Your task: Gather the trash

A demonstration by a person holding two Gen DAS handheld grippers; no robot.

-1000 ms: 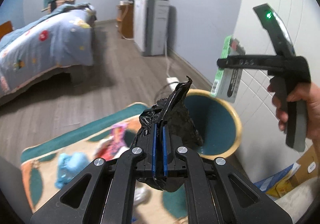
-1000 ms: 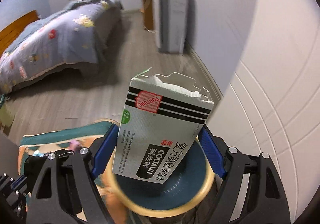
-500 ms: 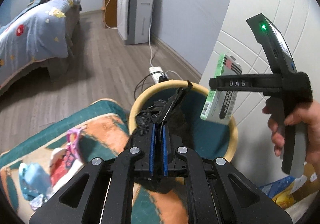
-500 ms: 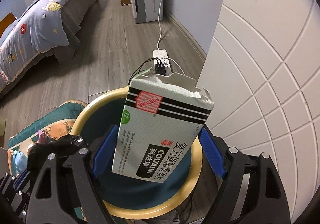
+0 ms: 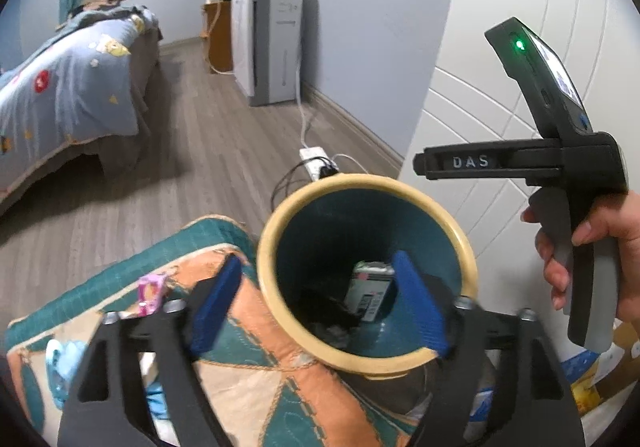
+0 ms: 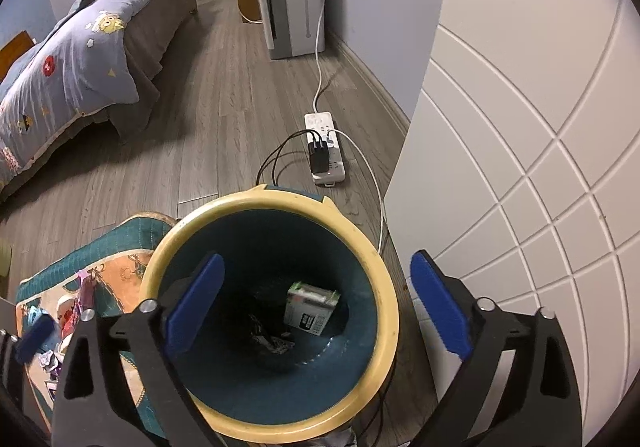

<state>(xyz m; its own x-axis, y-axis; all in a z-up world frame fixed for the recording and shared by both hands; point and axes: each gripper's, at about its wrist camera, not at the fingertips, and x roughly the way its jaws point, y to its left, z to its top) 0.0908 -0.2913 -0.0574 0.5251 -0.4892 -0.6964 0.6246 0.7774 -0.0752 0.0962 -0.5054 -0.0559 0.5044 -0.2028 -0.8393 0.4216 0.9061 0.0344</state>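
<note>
The torn white cardboard box point(image 6: 311, 308) and crumpled black plastic bag point(image 6: 266, 331) lie at the bottom of the teal, yellow-rimmed bin point(image 6: 280, 201), above which both downward-tilted tongs, left point(image 5: 316, 307) and right point(image 6: 316, 313), have just opened wide, empty.

The letters "DAS" stand in white on the black bar of the right gripper point(image 5: 472, 162) in the left wrist view. The print on the box point(image 6: 310, 309) in the bin is too small to read.
</note>
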